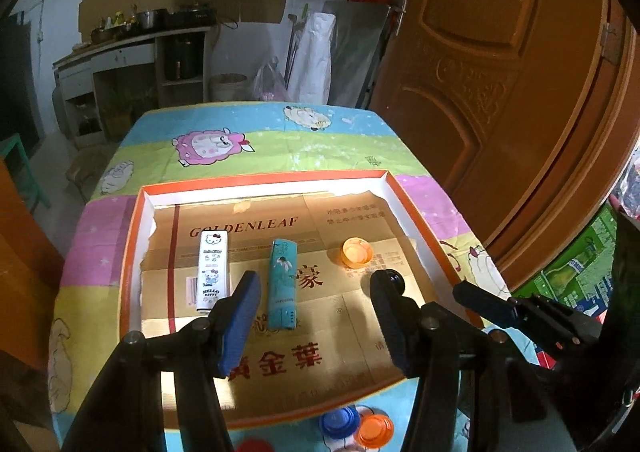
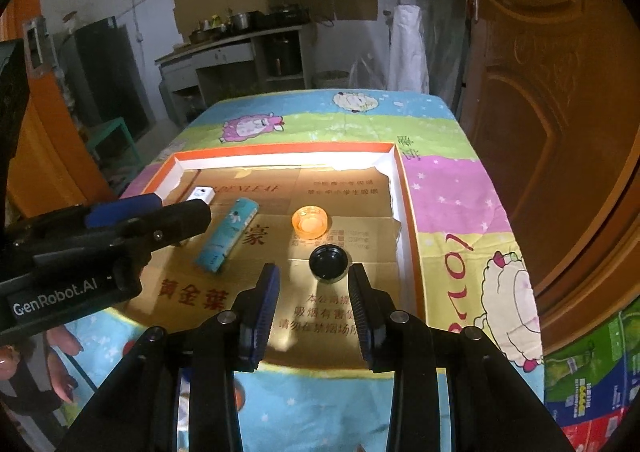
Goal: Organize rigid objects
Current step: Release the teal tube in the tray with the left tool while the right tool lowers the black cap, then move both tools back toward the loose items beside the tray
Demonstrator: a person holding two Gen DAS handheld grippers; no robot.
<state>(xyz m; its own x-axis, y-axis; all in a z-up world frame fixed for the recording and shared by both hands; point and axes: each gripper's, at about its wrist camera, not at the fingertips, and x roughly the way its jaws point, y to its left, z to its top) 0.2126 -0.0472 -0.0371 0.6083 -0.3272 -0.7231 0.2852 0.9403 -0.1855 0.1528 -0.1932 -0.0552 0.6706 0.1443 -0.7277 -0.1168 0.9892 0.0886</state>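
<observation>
A shallow orange-rimmed tray (image 1: 136, 212) (image 2: 404, 180) lined with gold cardboard lies on the table. In it lie a white Hello Kitty lighter (image 1: 213, 270) (image 2: 201, 194), a teal lighter (image 1: 282, 284) (image 2: 227, 235), an orange cap (image 1: 357, 252) (image 2: 309, 222) and a black cap (image 2: 328, 262), partly hidden in the left wrist view (image 1: 394, 278). My left gripper (image 1: 316, 292) is open and empty above the tray's near half, by the teal lighter. My right gripper (image 2: 314, 284) is open and empty, just short of the black cap.
A blue cap (image 1: 338, 421), an orange cap (image 1: 375, 430) and a red cap (image 1: 254, 446) lie on the cartoon tablecloth (image 2: 452, 192) before the tray. A wooden door (image 1: 500, 72) stands at the right. A counter with pots (image 1: 132, 48) is behind.
</observation>
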